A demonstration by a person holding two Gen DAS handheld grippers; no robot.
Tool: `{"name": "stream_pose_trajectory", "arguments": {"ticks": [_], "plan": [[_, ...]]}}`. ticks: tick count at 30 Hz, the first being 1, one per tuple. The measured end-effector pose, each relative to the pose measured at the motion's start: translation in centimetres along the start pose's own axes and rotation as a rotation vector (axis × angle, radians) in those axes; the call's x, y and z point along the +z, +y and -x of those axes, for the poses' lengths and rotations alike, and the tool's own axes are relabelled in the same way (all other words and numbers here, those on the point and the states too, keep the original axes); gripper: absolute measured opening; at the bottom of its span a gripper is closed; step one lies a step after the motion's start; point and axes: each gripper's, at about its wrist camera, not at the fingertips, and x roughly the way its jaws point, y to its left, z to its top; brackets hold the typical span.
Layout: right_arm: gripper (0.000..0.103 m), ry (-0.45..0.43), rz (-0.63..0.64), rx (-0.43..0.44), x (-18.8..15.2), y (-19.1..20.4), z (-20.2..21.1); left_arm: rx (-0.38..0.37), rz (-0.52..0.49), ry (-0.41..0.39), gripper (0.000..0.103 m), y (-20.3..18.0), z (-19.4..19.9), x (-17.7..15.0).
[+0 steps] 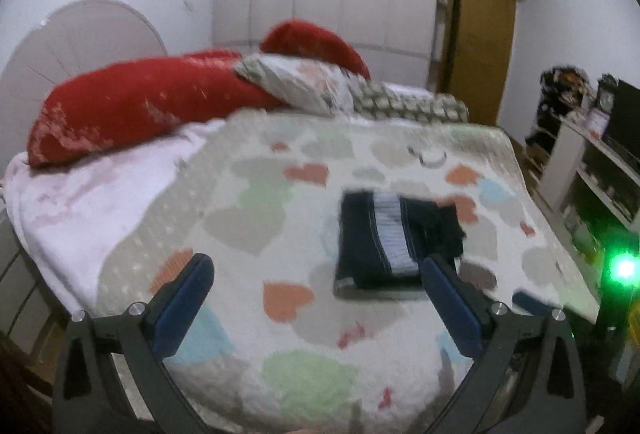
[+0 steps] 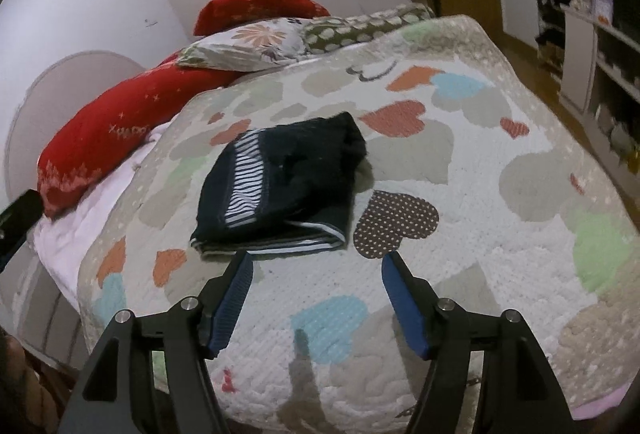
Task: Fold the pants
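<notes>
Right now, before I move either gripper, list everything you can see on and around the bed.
pants: one, dark navy with striped band, folded, mid-quilt
quilt: one, white with coloured hearts, covering bed
red pillows: two, by headboard
floral pillow: one, grey-white, against red pillows
spotted pillow: one, olive, beside floral pillow
shelf unit: one, white, right of bed
left gripper: open, above quilt, holding nothing
right gripper: open, just short of pants
</notes>
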Motion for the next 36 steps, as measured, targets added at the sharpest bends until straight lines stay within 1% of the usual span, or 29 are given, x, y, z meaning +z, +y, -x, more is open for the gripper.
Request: {"name": "stream_pose_trajectory", "arguments": {"ticks": [1,4,7,12,19,25,36], "plan": [[0.073,-0.007,0.027,-0.016,-0.1,0.4,0.1,-0.005,0.001,0.026,0.103,0.0,-0.5,-0.3],[0.074,-0.009,0.067,-0.053,-0.2,1.0,0.0,0.009,0.009,0.1,0.103,-0.1,-1.7,-1.4],[0.074,0.007,0.07,-0.06,-0.4,0.9,-0.4,0.024,0.005,0.136,0.103,-0.1,-2.5,-2.2],[0.075,0.03,0.071,-0.071,-0.7,0.6,-1.0,0.036,-0.024,0.134,0.103,-0.7,-2.6,-2.6],[0.075,0.044,0.091,-0.08,-1.0,0.9,-1.4,0.011,-0.043,0.151,0.103,-1.3,-2.8,-3.0],[0.076,0.051,0.113,-0.086,-1.4,1.5,-1.6,-0.004,-0.029,0.177,0.103,-1.2,-3.4,-3.1],[0.076,0.067,0.133,-0.084,-1.6,1.9,-2.0,-0.005,-0.025,0.194,0.103,-1.1,-3.9,-3.5]]}}
